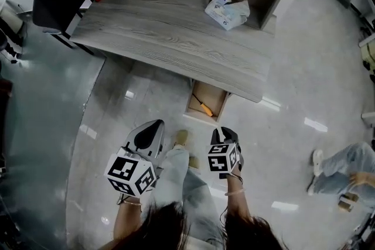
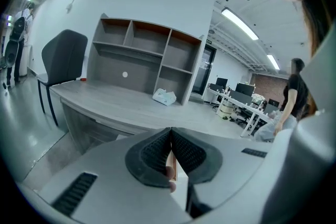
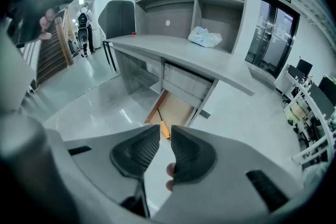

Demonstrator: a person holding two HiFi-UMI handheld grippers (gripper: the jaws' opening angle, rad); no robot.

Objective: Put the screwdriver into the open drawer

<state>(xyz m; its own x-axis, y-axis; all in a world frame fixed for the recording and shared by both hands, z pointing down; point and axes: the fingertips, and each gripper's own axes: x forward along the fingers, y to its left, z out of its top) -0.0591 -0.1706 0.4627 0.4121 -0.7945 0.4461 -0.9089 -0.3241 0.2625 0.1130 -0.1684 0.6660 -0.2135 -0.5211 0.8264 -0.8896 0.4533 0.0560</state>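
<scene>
Screwdriver [image 1: 205, 108], orange handle, thin dark shaft: lying loose in open pale-wood drawer [image 1: 215, 96] under grey wood-grain desk [image 1: 176, 44]. Likely light, rigid, prone to roll; best gripped mid-handle. Left gripper [image 2: 171, 134]: pads pressed together, empty. Right gripper [image 3: 165, 136]: pads slightly parted, empty, aimed at drawer. Desk edge overhanging drawer rear; open glossy floor [image 1: 293, 96] in front and rightward.

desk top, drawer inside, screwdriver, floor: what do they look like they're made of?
Desk top: grey wood grain, matte, probably laminate.
Drawer: bare tan bottom, looks like unfinished wood or fibreboard.
Screwdriver: orange handle, likely plastic; the thin dark shaft is probably metal.
Floor: pale and glossy with light reflections, so polished tile or stone.
</scene>
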